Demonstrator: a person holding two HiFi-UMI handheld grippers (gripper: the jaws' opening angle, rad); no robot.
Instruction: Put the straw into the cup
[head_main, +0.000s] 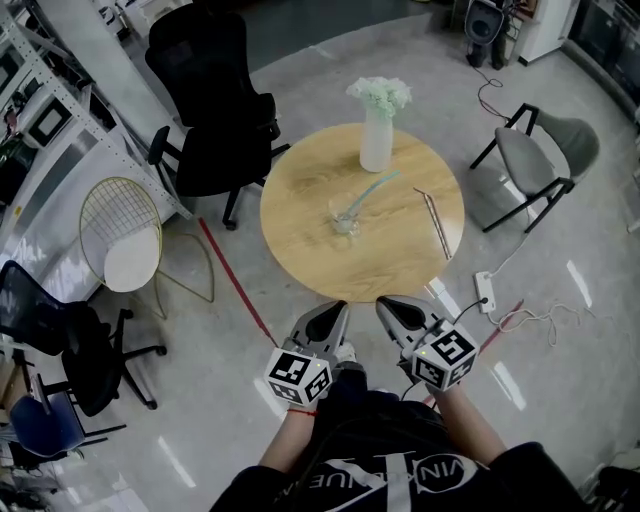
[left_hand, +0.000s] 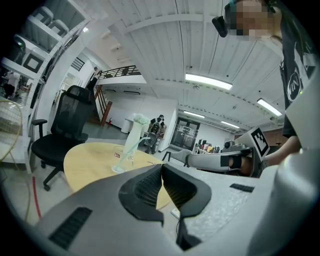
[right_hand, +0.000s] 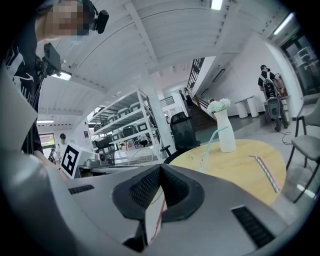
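1 round wooden table (head_main: 300, 250) w/ 2 chairs right by it: a black office chair (head_main: 205, 110) off the far-left edge and a grey chair (head_main: 540, 155) off the right edge. 1 white vase (head_main: 377, 140) w/ pale flowers stands upright near the far edge.

Both grippers hang over the floor just short of the near edge, tips aimed at the table. The left gripper (head_main: 336, 308) has its jaws pressed together w/ nothing between them. The right gripper (head_main: 385, 303) is the same, jaws touching and empty.

1 clear glass cup (head_main: 343, 222) sits upright approx at the table's centre. It's see-through, so its outline is hard to make out from above.

The pale blue-green straw (head_main: 373, 190) is already in it. The bottom end is down in the cup, the long axis is tilted, and the top end points toward the far-right edge, ending near the vase's base. Can't really see where the bottom end sits inside the glass.

Striped straws (head_main: 437, 225) lie flat near the right edge, long axis running near-to-far. Prob 2 side by side, but they're too thin to count for sure.
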